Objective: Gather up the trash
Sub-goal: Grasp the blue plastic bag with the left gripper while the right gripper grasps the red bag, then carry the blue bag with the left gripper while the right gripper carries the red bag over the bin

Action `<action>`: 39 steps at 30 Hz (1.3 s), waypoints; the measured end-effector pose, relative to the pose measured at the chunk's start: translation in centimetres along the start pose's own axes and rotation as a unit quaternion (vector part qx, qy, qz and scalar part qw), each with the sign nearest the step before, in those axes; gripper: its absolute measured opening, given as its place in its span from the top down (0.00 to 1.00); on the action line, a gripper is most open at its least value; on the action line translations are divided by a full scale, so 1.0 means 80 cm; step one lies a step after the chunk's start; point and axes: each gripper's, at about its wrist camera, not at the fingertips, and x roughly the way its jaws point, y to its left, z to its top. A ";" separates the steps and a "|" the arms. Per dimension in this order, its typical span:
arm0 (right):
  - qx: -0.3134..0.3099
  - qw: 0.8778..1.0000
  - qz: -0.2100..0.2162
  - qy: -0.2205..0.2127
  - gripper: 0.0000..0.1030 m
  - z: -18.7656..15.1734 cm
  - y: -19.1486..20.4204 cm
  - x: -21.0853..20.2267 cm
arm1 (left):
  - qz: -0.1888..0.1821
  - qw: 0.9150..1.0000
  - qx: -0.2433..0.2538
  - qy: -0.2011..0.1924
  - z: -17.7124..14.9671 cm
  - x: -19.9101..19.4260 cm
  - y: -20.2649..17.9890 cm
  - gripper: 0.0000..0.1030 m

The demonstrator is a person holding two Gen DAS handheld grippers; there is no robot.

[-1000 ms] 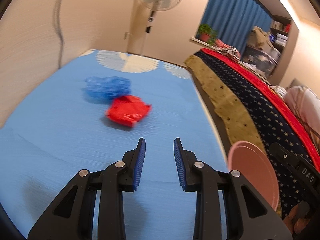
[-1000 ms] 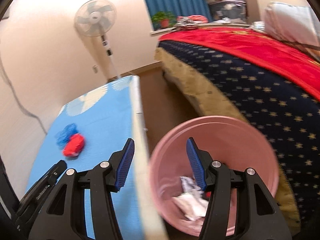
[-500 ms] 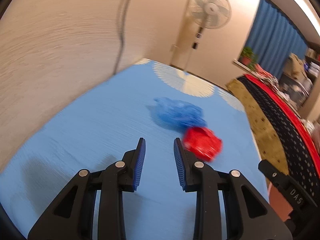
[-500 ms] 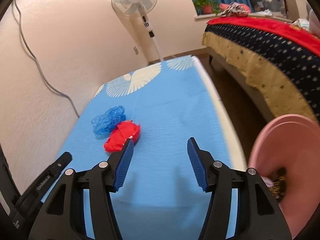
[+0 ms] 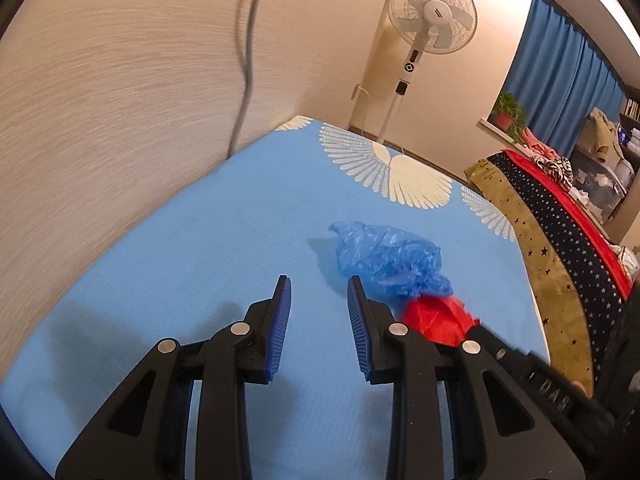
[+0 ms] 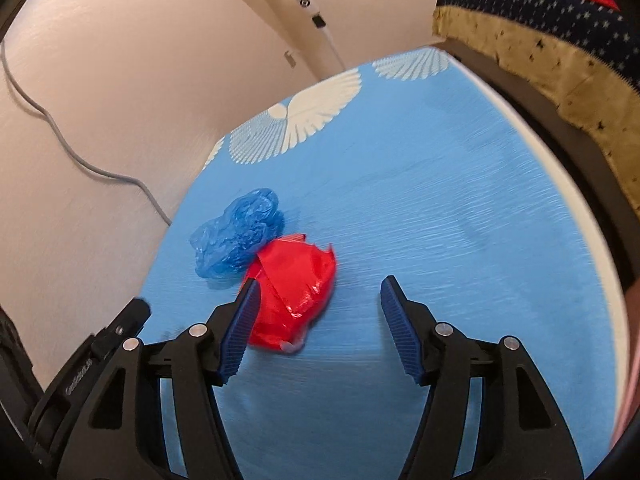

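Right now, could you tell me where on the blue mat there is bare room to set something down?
The mat is bare from the red bag across to its pale edge beside the bed cover, and between the blue bag and the wall. It is crowded where both bags touch, with the open right gripper at the red one and the open left gripper nearby.

Both grippers share one build. The left gripper [image 5: 319, 291] has glossy black plastic arms with triangular cut-outs, silver round screw heads at the pivots, and ribbed blue pads [image 5: 282, 320] lining the inner faces. The right gripper [image 6: 320, 295] looks the same; pale embossed lettering, unreadable, marks a neighbouring black body.
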 end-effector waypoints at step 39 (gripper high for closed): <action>-0.055 0.996 -0.042 -0.055 0.84 -0.012 0.000 -0.115 | -0.047 0.997 0.052 0.033 0.011 -0.024 -0.053 1.00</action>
